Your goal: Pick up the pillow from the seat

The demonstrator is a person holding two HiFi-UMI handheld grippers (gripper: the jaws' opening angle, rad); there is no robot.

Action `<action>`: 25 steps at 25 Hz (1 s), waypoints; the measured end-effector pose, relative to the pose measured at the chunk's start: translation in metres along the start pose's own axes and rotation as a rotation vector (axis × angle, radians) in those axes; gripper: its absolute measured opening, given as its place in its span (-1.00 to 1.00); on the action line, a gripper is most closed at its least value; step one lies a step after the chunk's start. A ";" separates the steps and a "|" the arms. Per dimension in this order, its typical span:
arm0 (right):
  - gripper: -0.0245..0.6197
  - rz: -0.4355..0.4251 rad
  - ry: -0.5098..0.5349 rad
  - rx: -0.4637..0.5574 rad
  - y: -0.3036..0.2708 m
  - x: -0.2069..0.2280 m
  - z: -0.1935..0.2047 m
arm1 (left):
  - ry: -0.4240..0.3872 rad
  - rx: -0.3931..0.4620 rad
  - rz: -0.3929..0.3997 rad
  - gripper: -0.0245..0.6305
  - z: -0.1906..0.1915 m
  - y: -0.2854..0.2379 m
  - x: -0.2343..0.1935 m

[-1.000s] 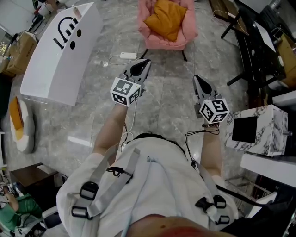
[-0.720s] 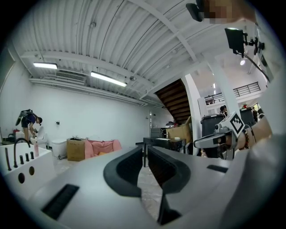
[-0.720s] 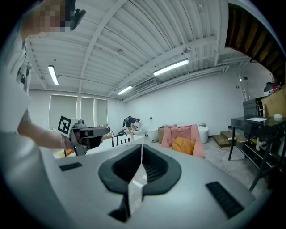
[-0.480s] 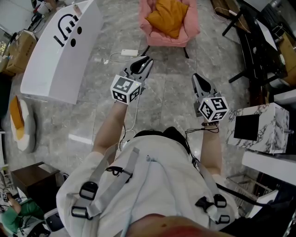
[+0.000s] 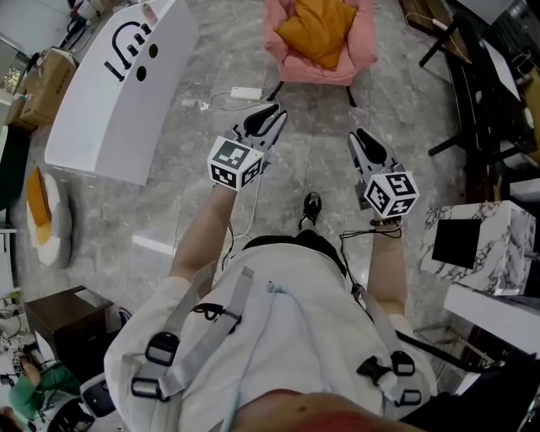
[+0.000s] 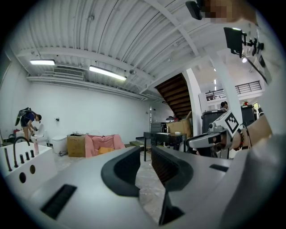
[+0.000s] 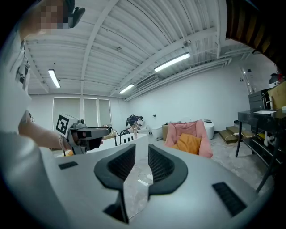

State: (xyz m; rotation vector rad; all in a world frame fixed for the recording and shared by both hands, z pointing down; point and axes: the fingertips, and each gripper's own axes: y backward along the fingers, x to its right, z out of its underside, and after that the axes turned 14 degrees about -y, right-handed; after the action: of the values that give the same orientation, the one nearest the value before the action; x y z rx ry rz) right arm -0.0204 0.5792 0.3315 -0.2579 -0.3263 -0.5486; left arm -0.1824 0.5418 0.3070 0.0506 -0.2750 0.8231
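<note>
Head view, left to right: a tan cardboard box [image 5: 38, 83], contents not visible, sits beside a white slanted counter with a black logo [image 5: 118, 84]. A white power strip [image 5: 246, 93] with its cable lies on the grey marble floor [image 5: 169, 186], just before the chair. The left gripper [image 5: 268, 111] and right gripper [image 5: 361, 137] are held level, well short of the pink upholstered armchair [image 5: 359, 51]. On its seat lies the orange square pillow [image 5: 319, 24]. At far right stand a black-framed table [image 5: 485, 84] and a white marble-patterned cabinet [image 5: 494, 253].

Left gripper view: the jaws are opening, at a narrow gap with nothing between them. It alone shows a dark staircase [image 6: 178, 96].

Right gripper view: the jaws are likewise opening and narrow, with nothing held. Armchair and pillow stand ahead, right of the jaw line.
</note>
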 end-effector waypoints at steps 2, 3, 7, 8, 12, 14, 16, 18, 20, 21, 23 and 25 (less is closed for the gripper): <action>-0.62 -0.010 -0.005 -0.009 -0.011 0.009 -0.003 | 0.005 -0.006 0.000 -0.67 0.002 -0.011 -0.005; -0.62 -0.014 -0.007 -0.013 -0.015 0.013 -0.005 | 0.006 -0.009 0.001 -0.66 0.003 -0.017 -0.007; -0.56 -0.026 -0.012 -0.024 -0.035 0.038 -0.015 | 0.008 -0.018 0.003 -0.62 0.004 -0.047 -0.019; -0.55 -0.027 -0.014 -0.027 -0.040 0.045 -0.018 | 0.012 -0.020 0.003 -0.62 0.005 -0.055 -0.023; -0.51 -0.033 -0.026 -0.039 -0.057 0.076 -0.031 | 0.029 -0.029 0.002 -0.56 0.009 -0.089 -0.032; -0.50 -0.042 -0.031 -0.044 -0.065 0.091 -0.037 | 0.037 -0.031 -0.008 -0.56 0.010 -0.104 -0.036; -0.50 -0.046 -0.034 -0.048 -0.073 0.107 -0.042 | 0.040 -0.034 -0.021 -0.56 0.011 -0.119 -0.041; -0.48 -0.049 -0.042 -0.052 -0.081 0.121 -0.047 | 0.042 -0.043 -0.024 -0.53 0.013 -0.132 -0.045; -0.46 -0.057 -0.046 -0.062 -0.090 0.132 -0.050 | 0.040 -0.057 -0.023 -0.50 0.016 -0.142 -0.049; -0.45 -0.063 -0.045 -0.069 -0.095 0.136 -0.051 | 0.038 -0.063 -0.026 -0.49 0.018 -0.147 -0.051; -0.44 -0.079 -0.045 -0.083 -0.104 0.145 -0.055 | 0.042 -0.072 -0.041 -0.49 0.021 -0.155 -0.057; -0.42 -0.094 -0.045 -0.094 -0.114 0.155 -0.058 | 0.050 -0.083 -0.052 -0.48 0.025 -0.166 -0.062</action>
State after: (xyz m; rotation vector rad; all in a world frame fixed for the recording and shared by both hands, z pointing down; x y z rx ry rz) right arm 0.0558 0.3945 0.3525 -0.3477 -0.3579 -0.6527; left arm -0.1063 0.3806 0.3258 -0.0401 -0.2589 0.7592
